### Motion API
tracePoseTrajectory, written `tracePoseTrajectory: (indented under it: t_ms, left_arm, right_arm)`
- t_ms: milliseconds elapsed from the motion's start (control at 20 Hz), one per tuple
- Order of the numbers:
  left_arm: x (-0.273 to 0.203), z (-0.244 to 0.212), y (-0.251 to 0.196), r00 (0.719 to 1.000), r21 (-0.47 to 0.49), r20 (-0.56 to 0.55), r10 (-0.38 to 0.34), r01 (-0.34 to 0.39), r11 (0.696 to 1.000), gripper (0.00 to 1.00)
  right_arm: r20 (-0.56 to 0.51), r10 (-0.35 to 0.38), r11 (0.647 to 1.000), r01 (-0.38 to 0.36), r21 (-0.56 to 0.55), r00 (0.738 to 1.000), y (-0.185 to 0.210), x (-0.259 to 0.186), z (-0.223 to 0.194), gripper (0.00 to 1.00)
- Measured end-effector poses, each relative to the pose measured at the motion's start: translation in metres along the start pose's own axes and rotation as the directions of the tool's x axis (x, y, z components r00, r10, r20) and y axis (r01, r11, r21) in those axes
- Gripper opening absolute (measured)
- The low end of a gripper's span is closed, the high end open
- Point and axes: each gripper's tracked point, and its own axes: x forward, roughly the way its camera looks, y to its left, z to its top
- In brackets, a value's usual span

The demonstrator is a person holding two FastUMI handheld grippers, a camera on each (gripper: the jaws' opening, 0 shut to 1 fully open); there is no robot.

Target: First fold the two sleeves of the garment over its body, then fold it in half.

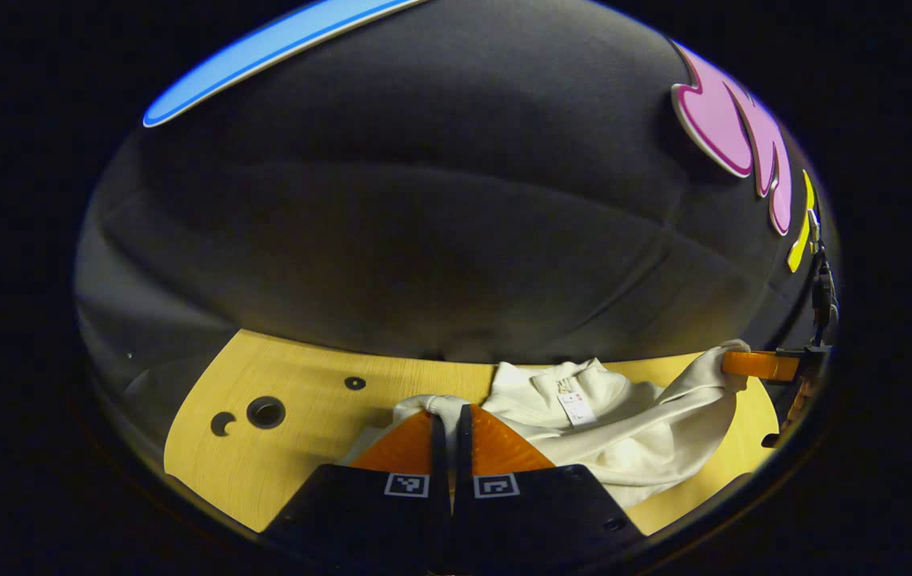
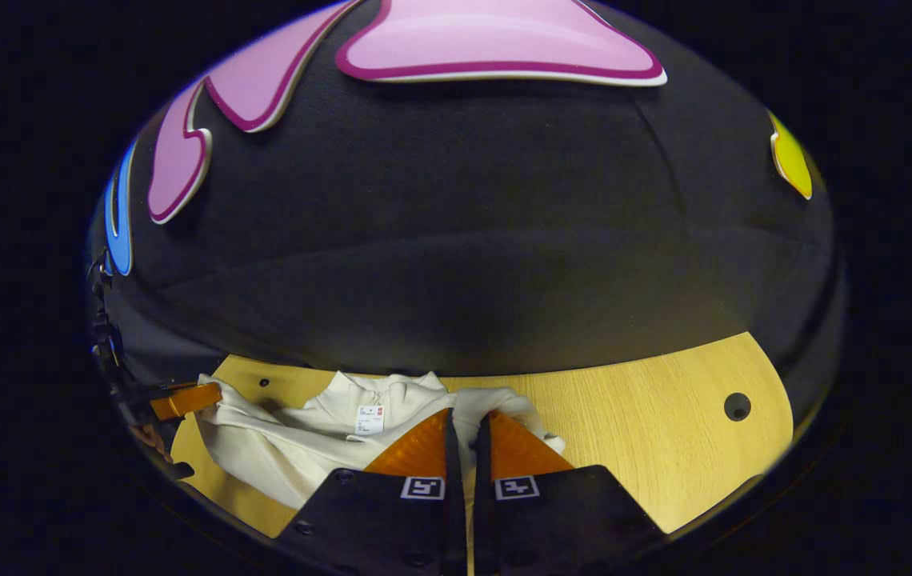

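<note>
**Both tongs pinching one white garment on the bench**

From my seat I count one bench, one garment, one tag, and two tongs.

The largest thing is the pale wooden bench point(image 1: 296, 384) with its rounded far edge, standing against the booth's black cloth wall point(image 1: 440, 224). In the left gripper view I count three dark holes in it on the left side; in the right gripper view I see one round hole point(image 2: 737, 406) on the right side and one small hole near the far left.

On the bench lies the single white long-sleeved garment point(image 1: 632, 432), rumpled, its collar toward the wall. It shows again in the right gripper view point(image 2: 280, 448), spread left of centre.

My left tongs point(image 1: 450, 424) are nearly closed, with a fold of white cloth between the two fingers at their tips. My right tongs point(image 2: 468, 428) are likewise nearly closed on a bunch of white cloth. The left gripper view also shows the right tongs at the far right edge, holding a raised part of the garment; the right gripper view shows the left tongs at the far left, on the garment's other side.

Smallest is the one white tag point(image 1: 578, 406) inside the collar, seen also in the right gripper view point(image 2: 370, 418).
</note>
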Motion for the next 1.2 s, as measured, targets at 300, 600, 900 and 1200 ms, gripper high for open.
tracePoseTrajectory:
  t_ms: [300, 600, 900, 1200]
  left_arm:
    - [0.038, -0.015, 0.014, 0.998, 0.061, -0.038, 0.041, -0.038, 0.997, 0.39]
    - [0.012, 0.006, 0.015, 0.991, 0.132, 0.046, 0.128, -0.133, 0.982, 0.99]
    - [-0.074, 0.037, 0.005, 0.985, 0.071, 0.141, 0.102, -0.113, 0.991, 0.99]
    - [-0.211, 0.044, 0.017, 0.953, 0.092, 0.268, 0.144, -0.174, 0.98, 0.99]
  right_arm:
    - [-0.02, -0.068, 0.996, 0.069, 0.064, 0.997, -0.009, 0.034, -0.032, 0.2]
    - [-0.002, -0.061, 0.997, 0.06, -0.043, 0.998, -0.001, 0.003, -0.035, 1.0]
    - [0.077, -0.075, 0.992, 0.082, -0.092, 0.994, 0.015, -0.073, -0.016, 0.98]
    - [0.18, -0.073, 0.99, 0.093, -0.102, 0.981, 0.04, -0.195, 0.003, 0.99]
